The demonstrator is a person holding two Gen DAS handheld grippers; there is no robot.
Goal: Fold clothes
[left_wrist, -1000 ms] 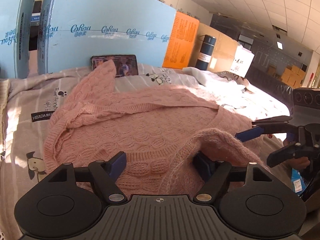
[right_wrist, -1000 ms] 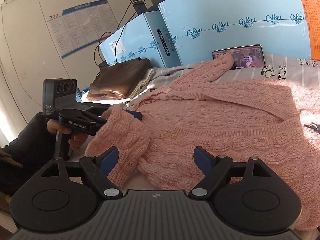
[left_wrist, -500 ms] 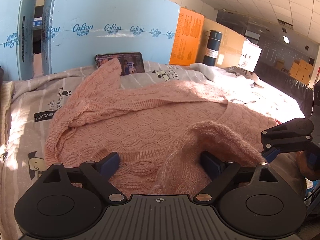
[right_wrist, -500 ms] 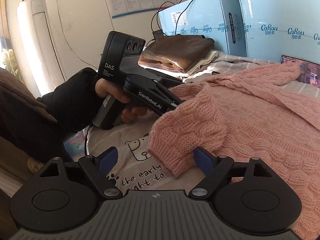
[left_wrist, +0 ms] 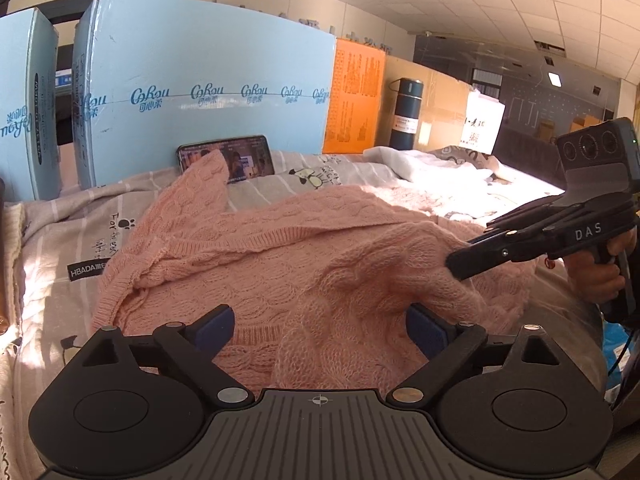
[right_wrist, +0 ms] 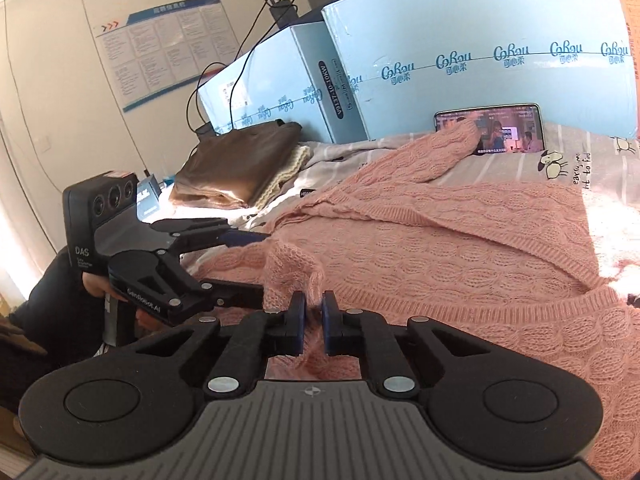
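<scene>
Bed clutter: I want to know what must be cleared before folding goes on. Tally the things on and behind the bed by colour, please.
Pink: 1, the sweater
Light blue: 2, the boxes
Orange: 1, the carton
Dark blue: 1, the flask
Brown: 1, the folded garment
Black: 1, the phone
Total: 7

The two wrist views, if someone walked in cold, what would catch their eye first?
The pink cable-knit sweater spread across the bed fills both views. The right gripper is shut on a raised fold of its near edge, while the left gripper is opening with knit bunched between its fingers. Behind, a lit phone leans against a pale blue carton, one sleeve tip lying across its screen.
</scene>
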